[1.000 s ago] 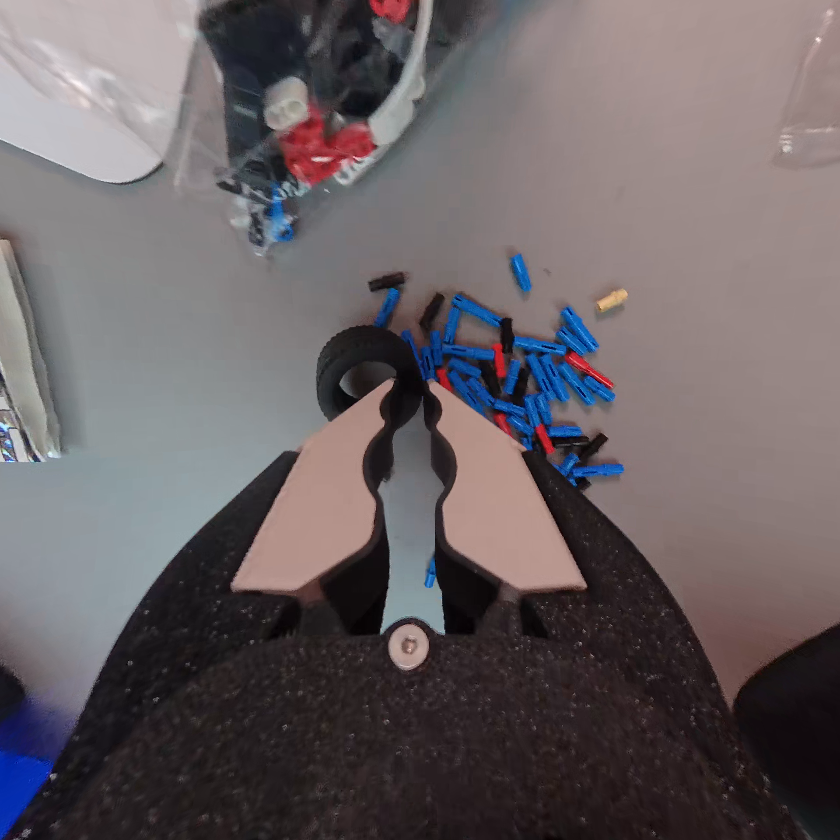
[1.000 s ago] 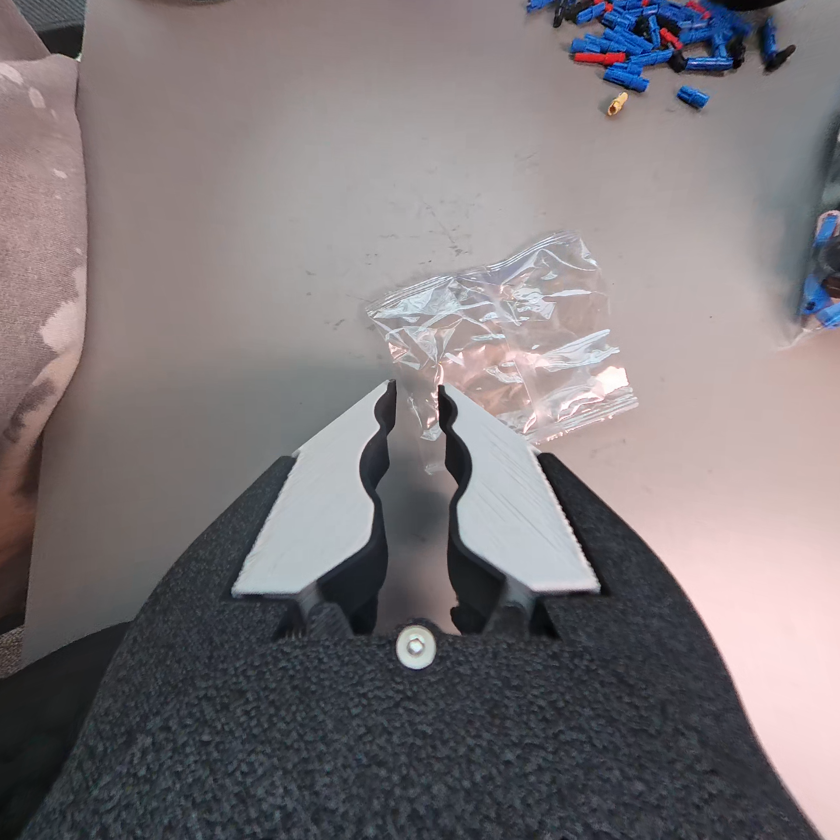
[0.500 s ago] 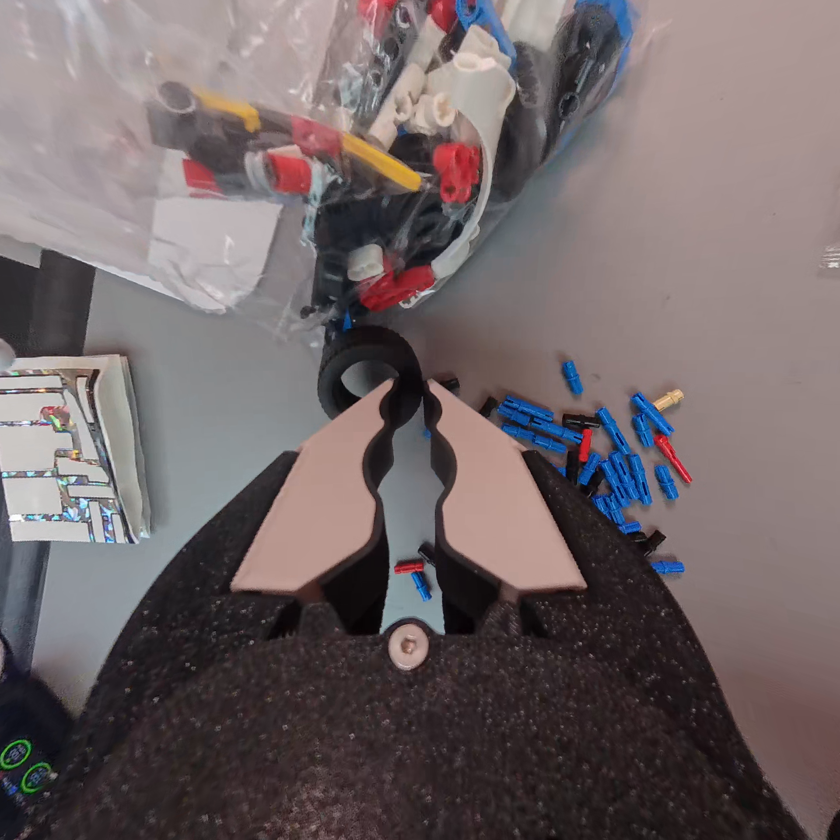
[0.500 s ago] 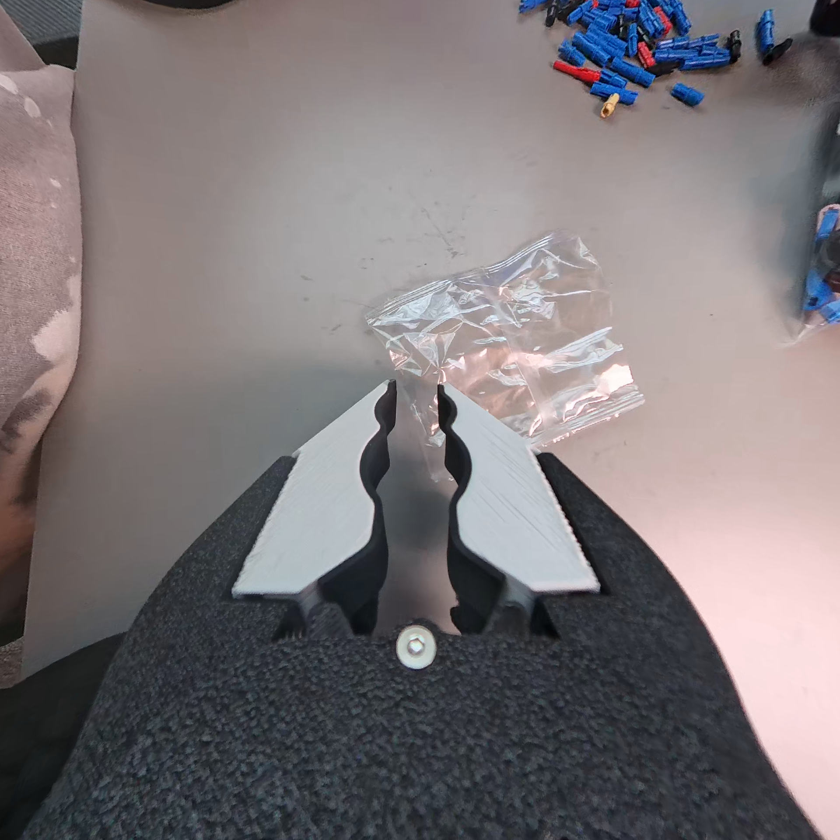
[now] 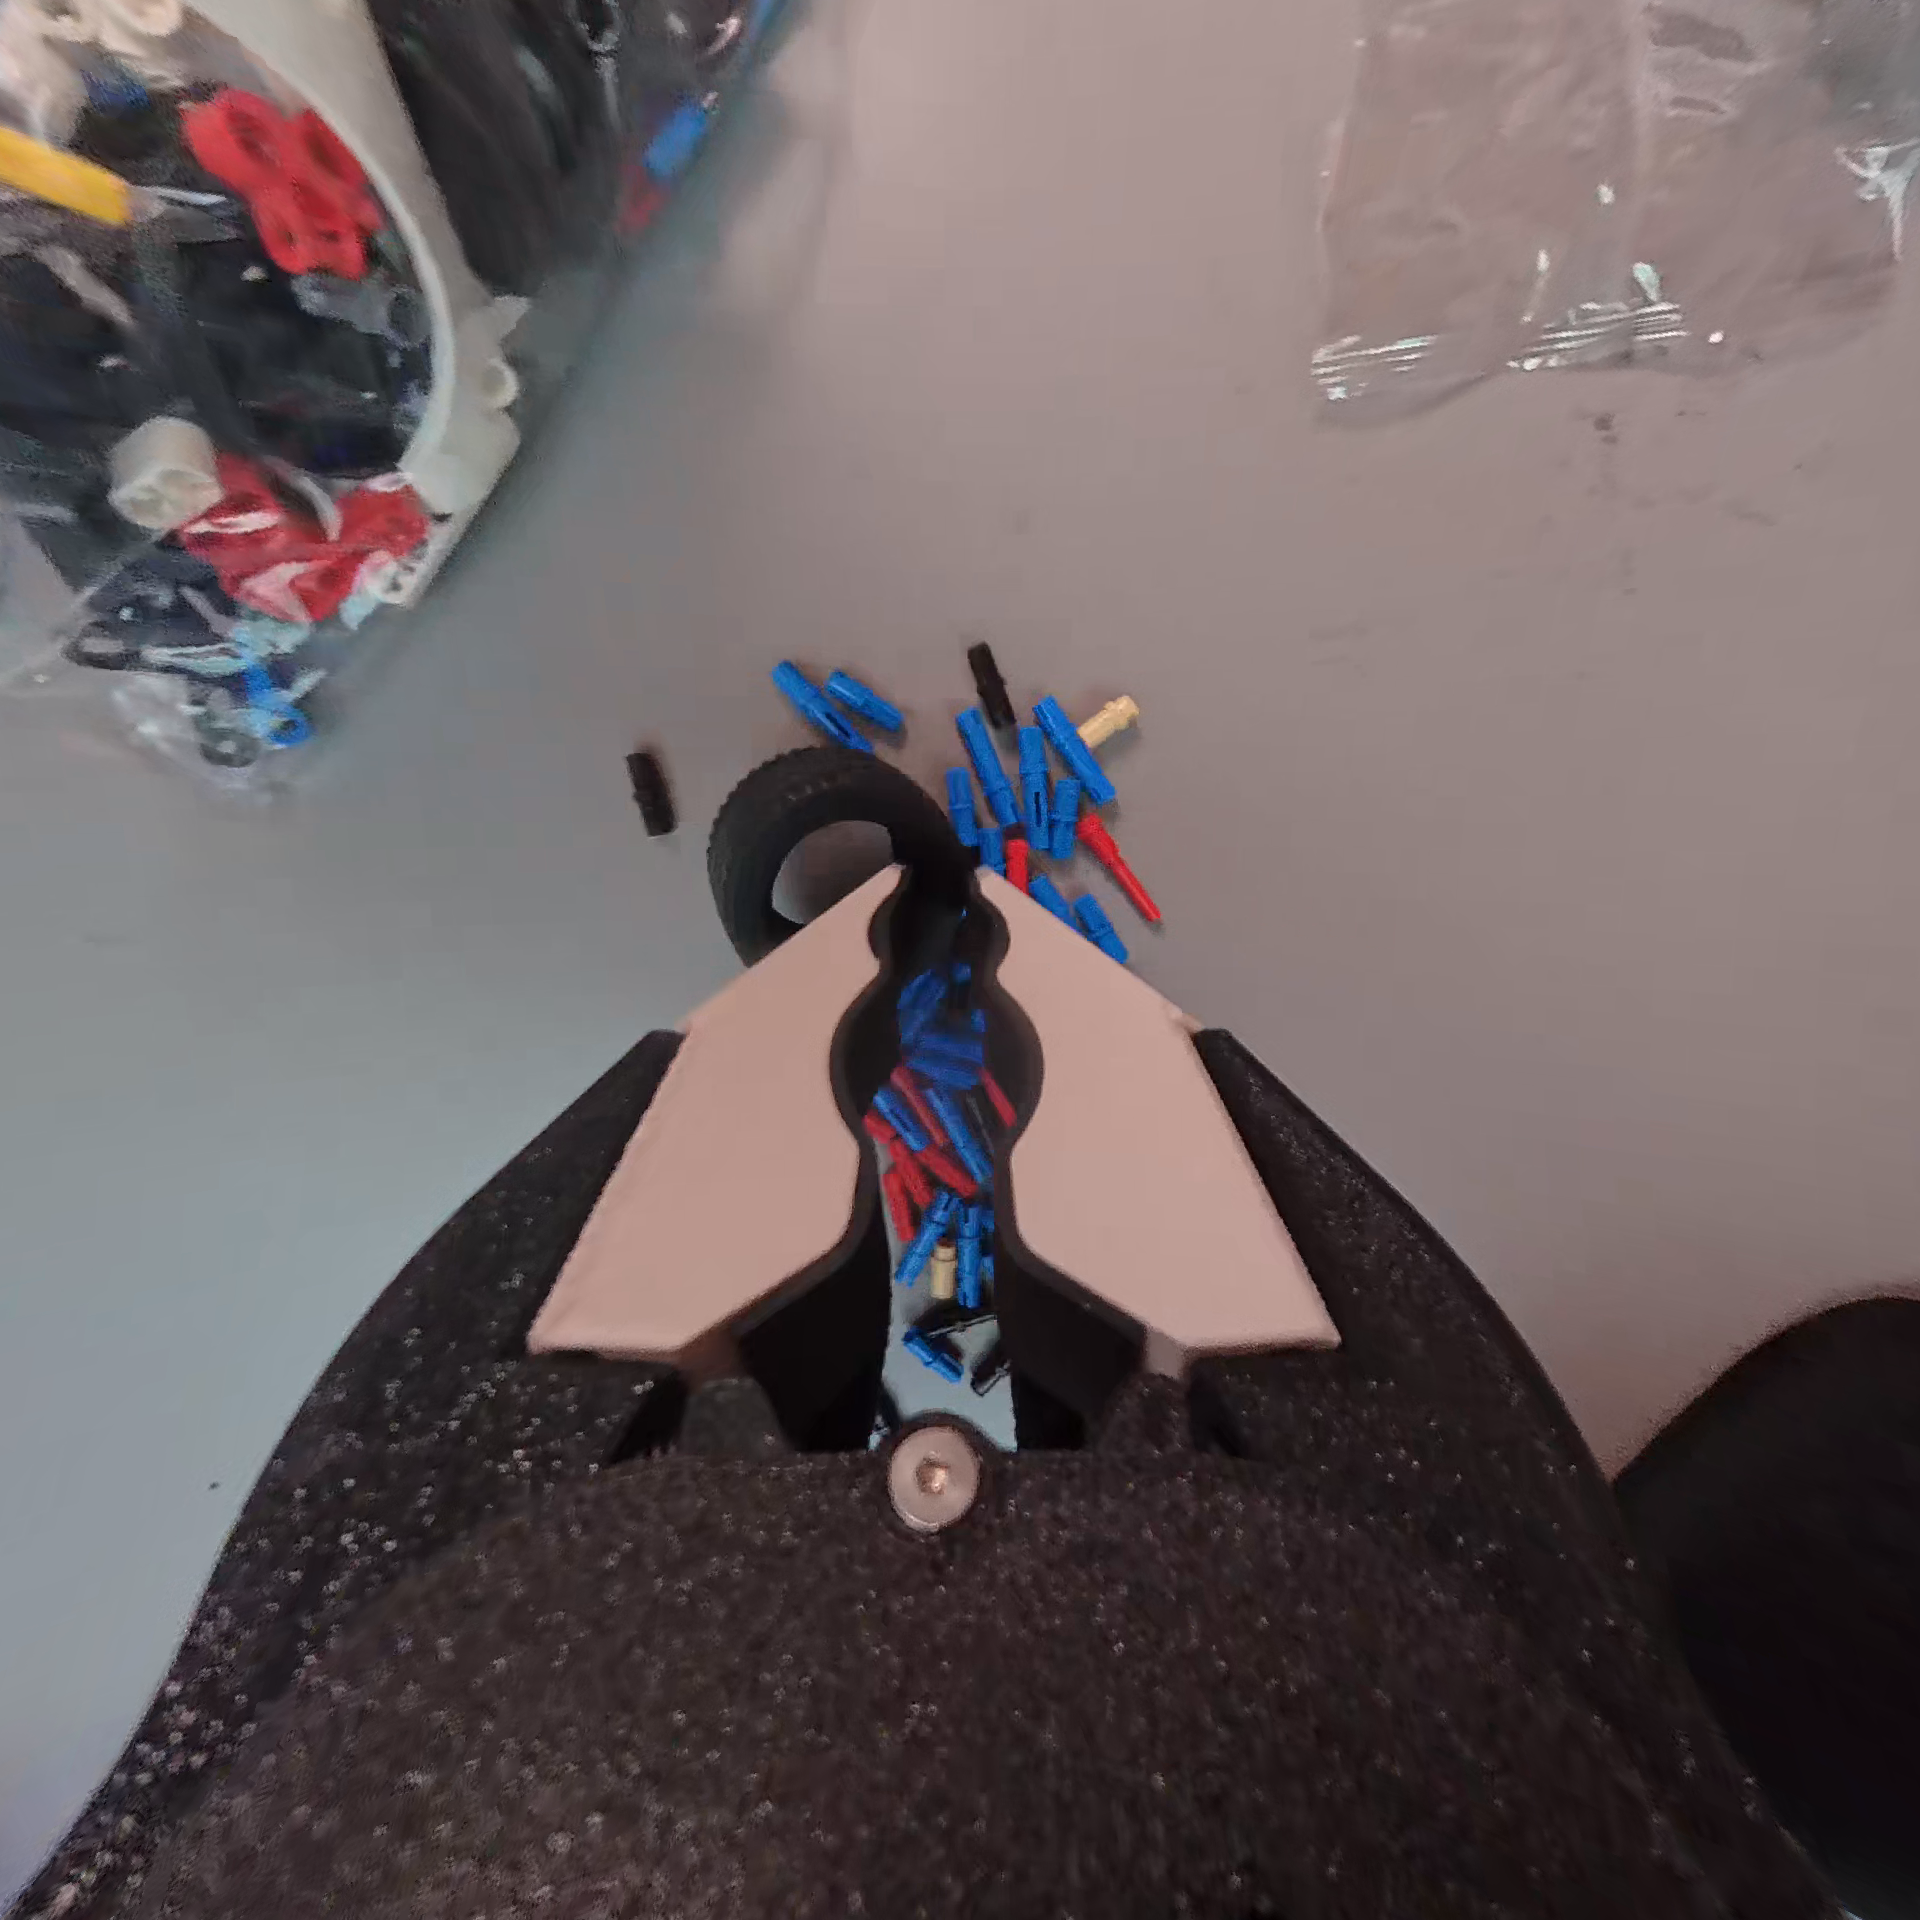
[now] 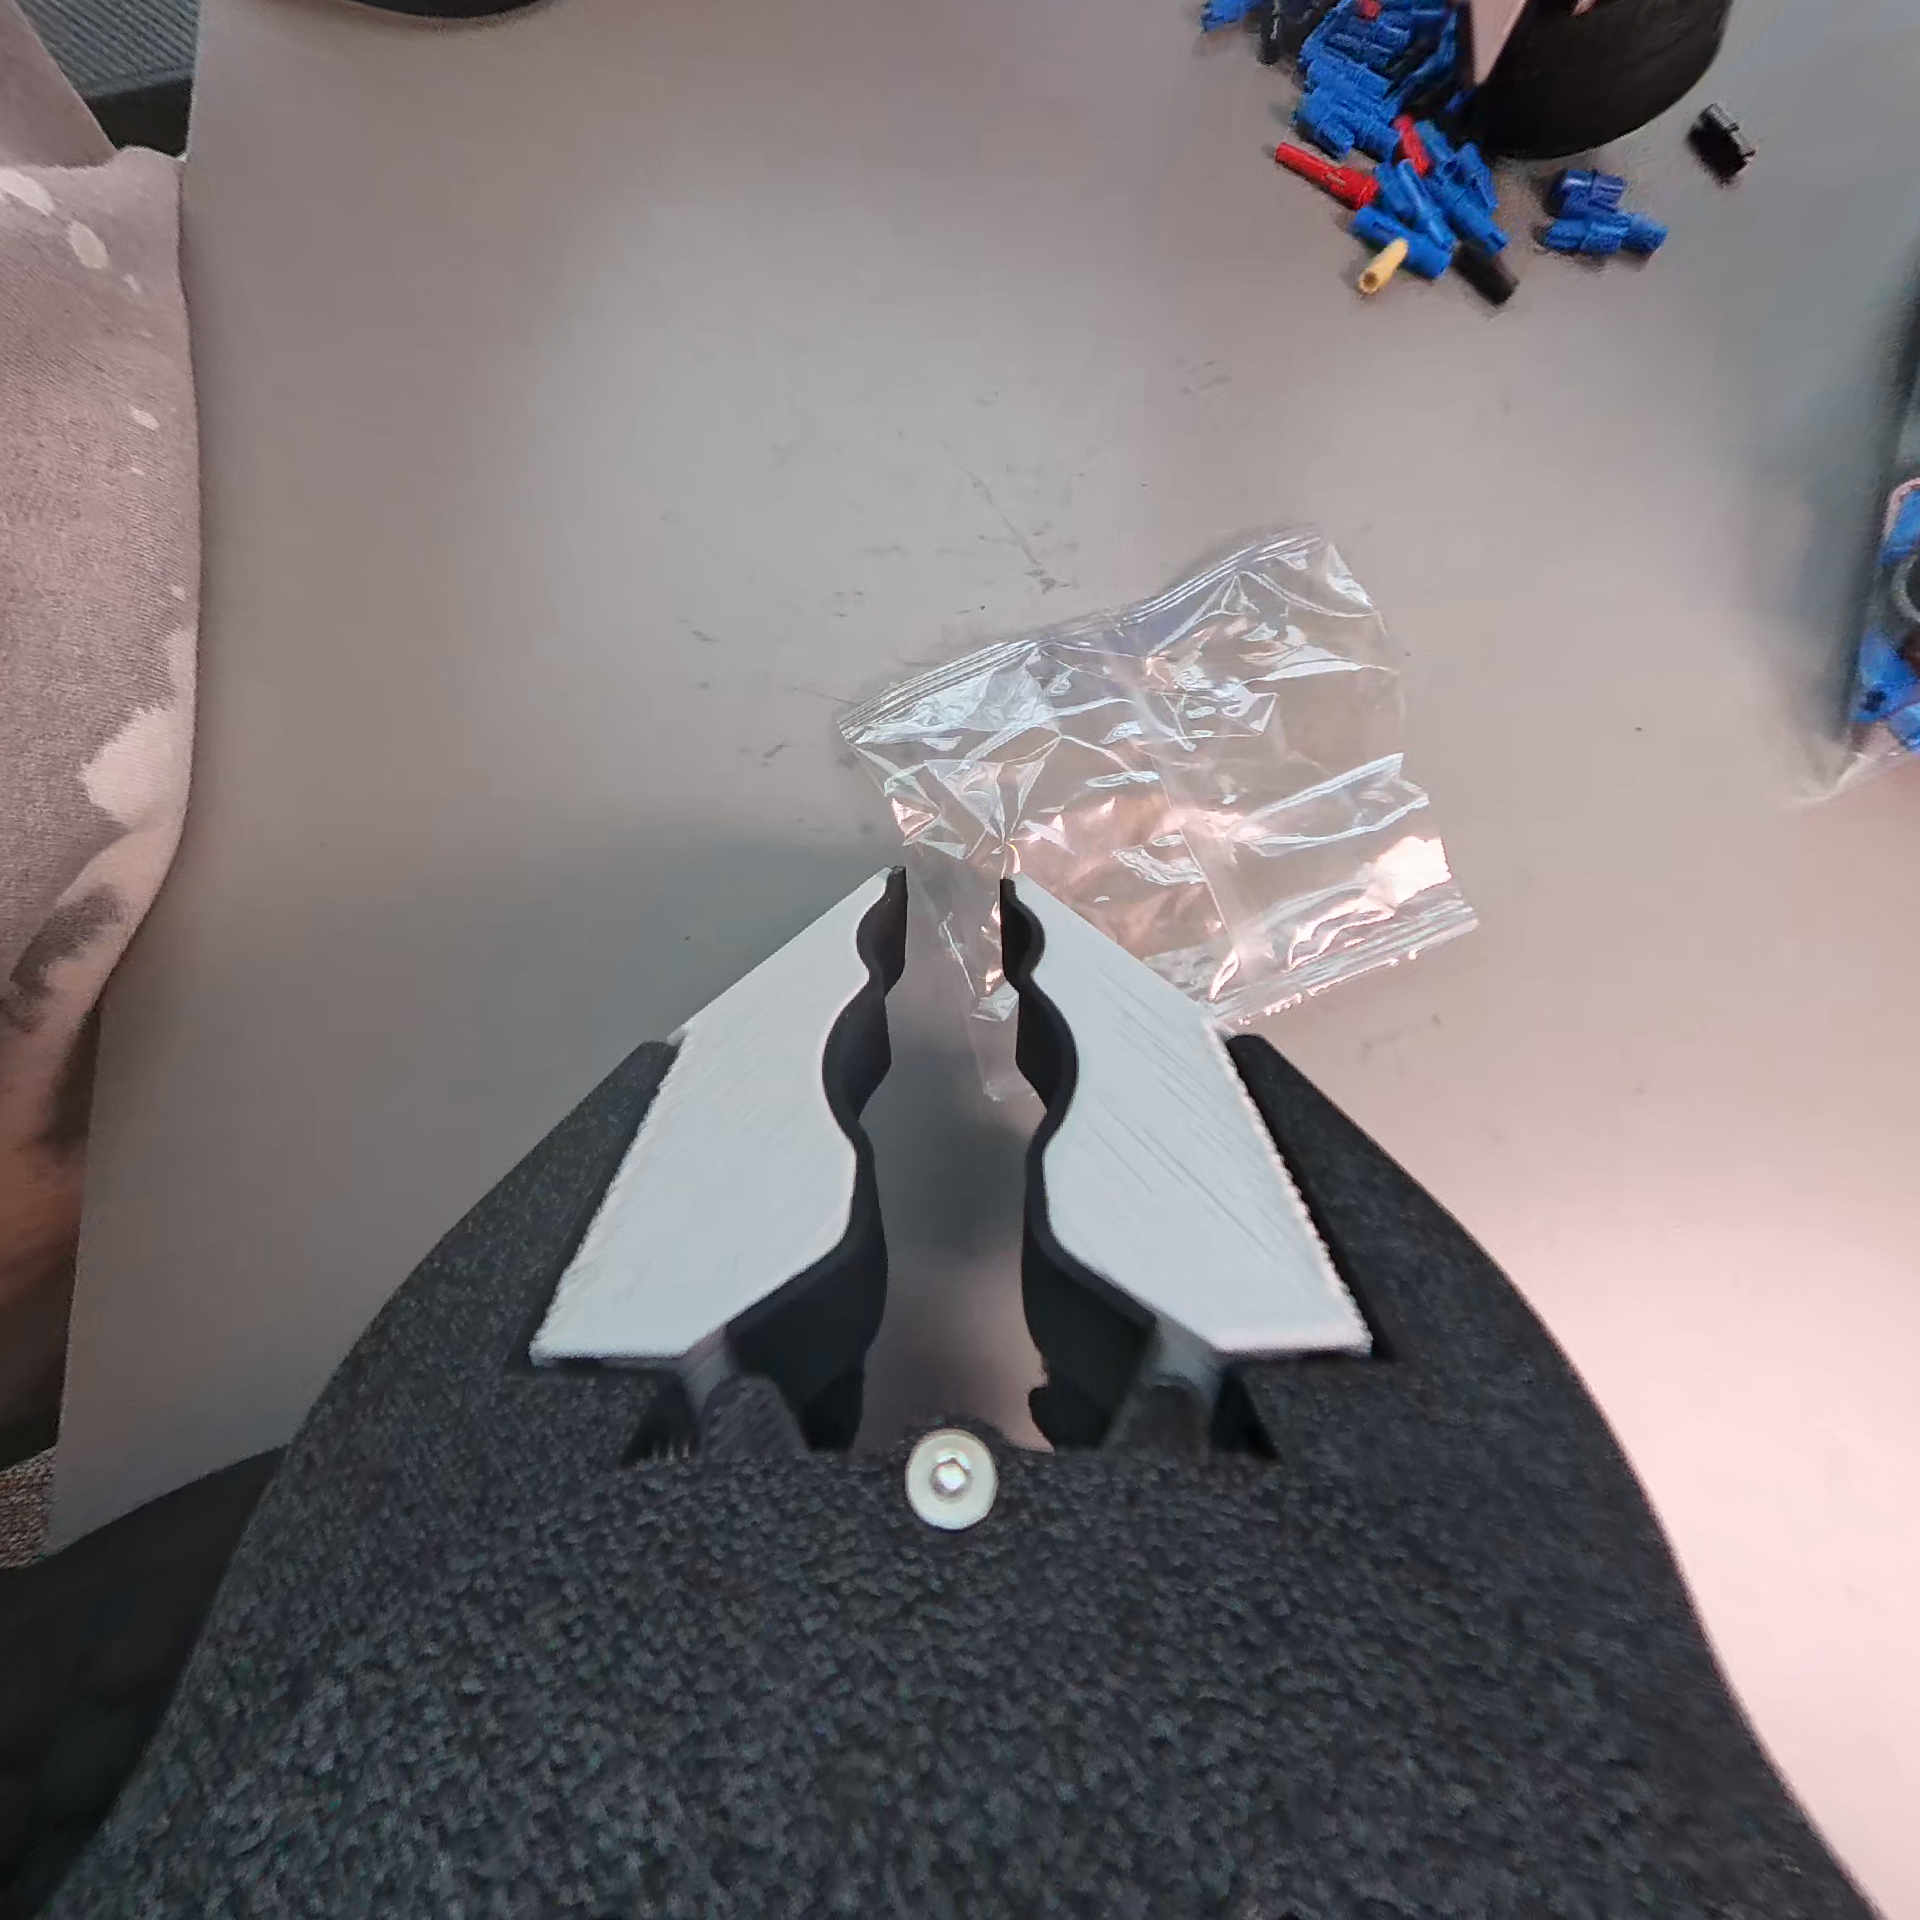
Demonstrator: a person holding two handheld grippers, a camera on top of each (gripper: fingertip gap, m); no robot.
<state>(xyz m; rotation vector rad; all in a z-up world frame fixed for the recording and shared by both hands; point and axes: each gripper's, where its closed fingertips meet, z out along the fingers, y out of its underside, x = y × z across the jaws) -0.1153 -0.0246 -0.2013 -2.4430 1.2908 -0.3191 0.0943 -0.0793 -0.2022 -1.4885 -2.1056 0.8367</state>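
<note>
One black tyre [image 5: 821, 821] is pinched in the left gripper [image 5: 938, 883] jaws above scattered pins [image 5: 1039, 790], too heaped to be counted; one empty clear bag [image 6: 1164, 790] is lain beside the right gripper [image 6: 953, 881], jaws slightly parted, on the counter [image 6: 623, 416]

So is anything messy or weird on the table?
Yes. Small blue, red and black connector pins lie spilled loose on the grey table, some under the left claw, which is shut on a black toy tyre. An empty clear bag lies crumpled at the right claw.
</note>
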